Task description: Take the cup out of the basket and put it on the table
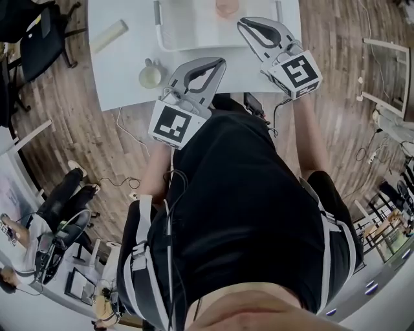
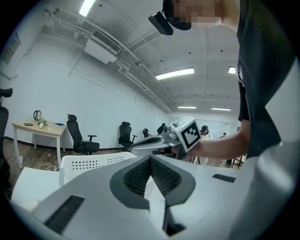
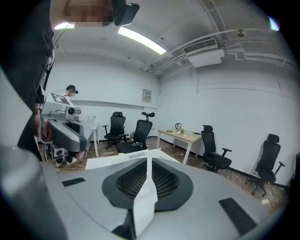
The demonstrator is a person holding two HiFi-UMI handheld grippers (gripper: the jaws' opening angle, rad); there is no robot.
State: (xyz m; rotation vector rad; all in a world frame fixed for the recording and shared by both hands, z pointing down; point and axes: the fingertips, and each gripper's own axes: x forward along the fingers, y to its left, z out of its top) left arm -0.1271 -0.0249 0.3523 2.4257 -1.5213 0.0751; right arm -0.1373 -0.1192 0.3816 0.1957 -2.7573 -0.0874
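Here — pinkish cup in white basket, mug outside.

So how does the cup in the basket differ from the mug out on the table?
The cup is pinkish and sits inside the white basket; the mug is pale and stands on the bare table. The mug shows a handle; the cup, cut by the frame's edge, shows none. The right gripper is nearer the cup, the left gripper nearer the mug. Neither is gripped.
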